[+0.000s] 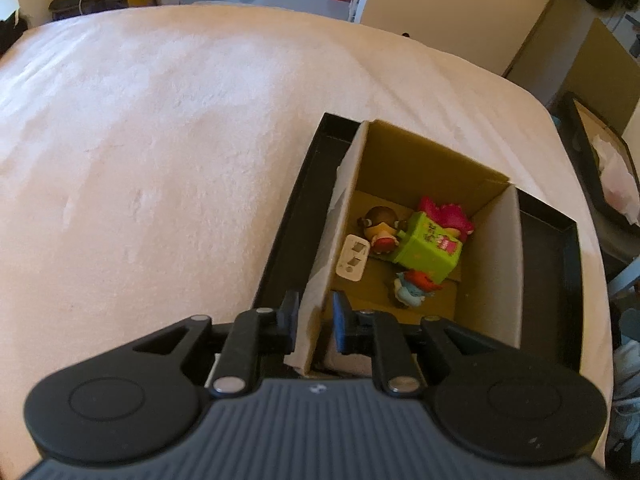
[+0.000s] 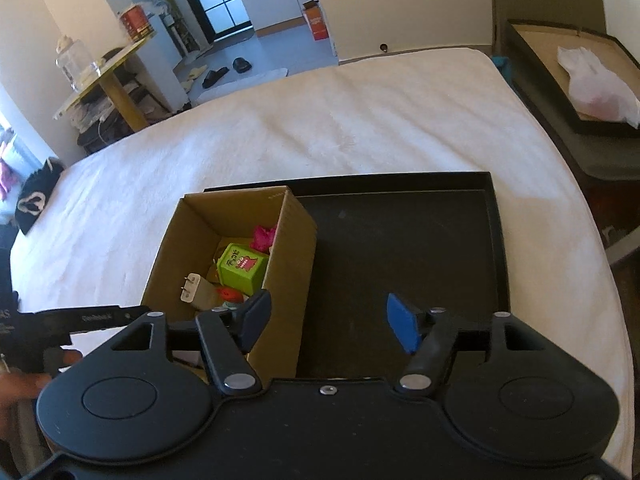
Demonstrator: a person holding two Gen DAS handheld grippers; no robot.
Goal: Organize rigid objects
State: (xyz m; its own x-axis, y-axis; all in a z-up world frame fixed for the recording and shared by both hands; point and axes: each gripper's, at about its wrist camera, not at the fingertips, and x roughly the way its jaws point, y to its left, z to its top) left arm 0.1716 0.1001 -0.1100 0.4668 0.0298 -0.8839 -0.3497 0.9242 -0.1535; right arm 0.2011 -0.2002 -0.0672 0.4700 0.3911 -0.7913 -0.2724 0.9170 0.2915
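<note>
An open cardboard box [image 1: 424, 168] stands in a black tray [image 1: 552, 264] on the white bed. It holds a green cube box [image 1: 426, 246], a brown-haired doll [image 1: 380, 224], a pink toy [image 1: 448, 212], a red and blue figure [image 1: 416, 286] and a white plug adapter [image 1: 352, 258]. My left gripper [image 1: 314, 320] straddles the box's near left wall, jaws nearly closed on it. In the right wrist view the box [image 2: 288, 264] sits in the tray [image 2: 400, 248]. My right gripper [image 2: 328, 320] is open and empty, its left finger over the box's right wall.
The white bed [image 2: 340, 120] spreads wide beyond the tray. A black item [image 2: 34, 200] lies at its far left edge. A dark side table with a framed board and plastic bag [image 2: 592, 88] stands to the right. The left gripper's body [image 2: 60, 324] shows at the left.
</note>
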